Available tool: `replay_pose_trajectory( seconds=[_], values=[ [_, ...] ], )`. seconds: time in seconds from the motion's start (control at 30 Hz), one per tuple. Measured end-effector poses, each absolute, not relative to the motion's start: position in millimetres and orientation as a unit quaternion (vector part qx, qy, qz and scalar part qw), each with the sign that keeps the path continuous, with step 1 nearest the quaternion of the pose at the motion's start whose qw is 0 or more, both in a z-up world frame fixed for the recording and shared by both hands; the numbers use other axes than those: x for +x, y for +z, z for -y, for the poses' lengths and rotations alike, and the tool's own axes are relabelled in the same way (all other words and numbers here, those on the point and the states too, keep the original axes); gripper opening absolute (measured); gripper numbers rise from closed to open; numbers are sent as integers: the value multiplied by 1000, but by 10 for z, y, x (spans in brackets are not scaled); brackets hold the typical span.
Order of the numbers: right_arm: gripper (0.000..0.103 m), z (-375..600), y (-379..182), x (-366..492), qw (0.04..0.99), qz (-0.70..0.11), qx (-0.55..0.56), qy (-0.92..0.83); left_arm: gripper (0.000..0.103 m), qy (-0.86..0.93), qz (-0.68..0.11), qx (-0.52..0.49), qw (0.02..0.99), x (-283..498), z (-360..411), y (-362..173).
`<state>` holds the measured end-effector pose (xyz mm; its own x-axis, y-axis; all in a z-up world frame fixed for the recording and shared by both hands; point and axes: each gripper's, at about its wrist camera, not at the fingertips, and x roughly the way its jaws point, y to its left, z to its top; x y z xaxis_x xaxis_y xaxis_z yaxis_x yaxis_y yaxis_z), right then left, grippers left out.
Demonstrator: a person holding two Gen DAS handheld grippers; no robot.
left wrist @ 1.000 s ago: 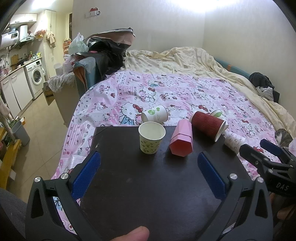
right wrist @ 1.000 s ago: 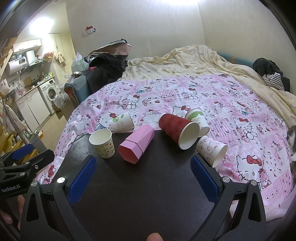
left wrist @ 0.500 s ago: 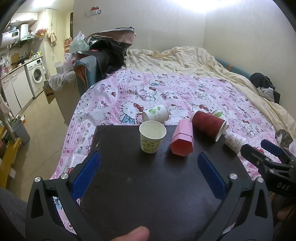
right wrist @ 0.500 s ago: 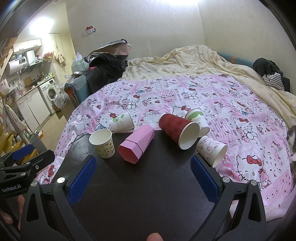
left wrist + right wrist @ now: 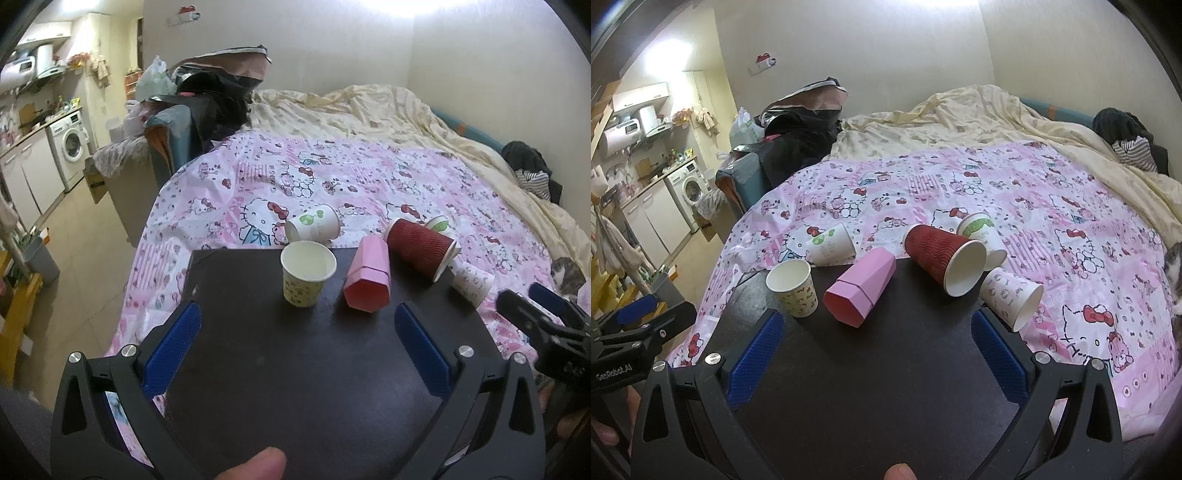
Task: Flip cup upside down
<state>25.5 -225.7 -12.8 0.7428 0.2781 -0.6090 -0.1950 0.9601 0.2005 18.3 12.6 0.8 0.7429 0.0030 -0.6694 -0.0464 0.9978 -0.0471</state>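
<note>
A small yellowish patterned paper cup (image 5: 306, 273) (image 5: 794, 288) stands upright, mouth up, on the far part of a dark board (image 5: 295, 369) (image 5: 868, 369). A pink faceted cup (image 5: 367, 278) (image 5: 860, 286) lies on its side next to it. A red ribbed cup (image 5: 421, 247) (image 5: 942, 258) lies on its side at the board's far right corner. My left gripper (image 5: 297, 328) is open and empty, short of the upright cup. My right gripper (image 5: 873, 332) is open and empty, short of the pink cup.
The board rests on a bed with a pink Hello Kitty sheet (image 5: 332, 184) (image 5: 1071, 240). Three white printed cups lie on their sides on the sheet: one (image 5: 314, 225) (image 5: 827, 243) beyond the upright cup, two (image 5: 982, 236) (image 5: 1012, 295) by the red cup. Floor and kitchen lie left.
The left wrist view has shifted very slightly; the cups sit marginally nearer and more central. The right wrist view is unchanged. Both grippers stay open.
</note>
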Motion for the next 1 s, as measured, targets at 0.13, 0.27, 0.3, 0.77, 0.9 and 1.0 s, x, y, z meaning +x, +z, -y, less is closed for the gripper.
replay_pose_trajectory(
  seconds=[0.13, 0.27, 0.3, 0.77, 0.9, 1.0],
  values=[
    [103, 2346, -151, 296, 928, -344, 83, 118, 103, 20, -374, -43, 926, 442, -243, 41],
    [103, 2430, -188, 338, 924, -353, 97, 112, 103, 14, -410, -35, 911, 742, -280, -108],
    [103, 2433, -189, 347, 924, -354, 97, 111, 103, 10, -421, -34, 906, 809, -269, -177],
    [103, 2605, -305, 558, 915, -381, 105, 83, 101, -2, -476, 21, 879, 1555, 25, -1017],
    [103, 2664, -334, 584, 913, -386, 109, 75, 89, 6, -473, 36, 881, 1654, 14, -1103],
    [103, 2658, -328, 585, 914, -385, 104, 74, 71, 1, -463, 44, 885, 1670, 21, -1090]
  ],
)
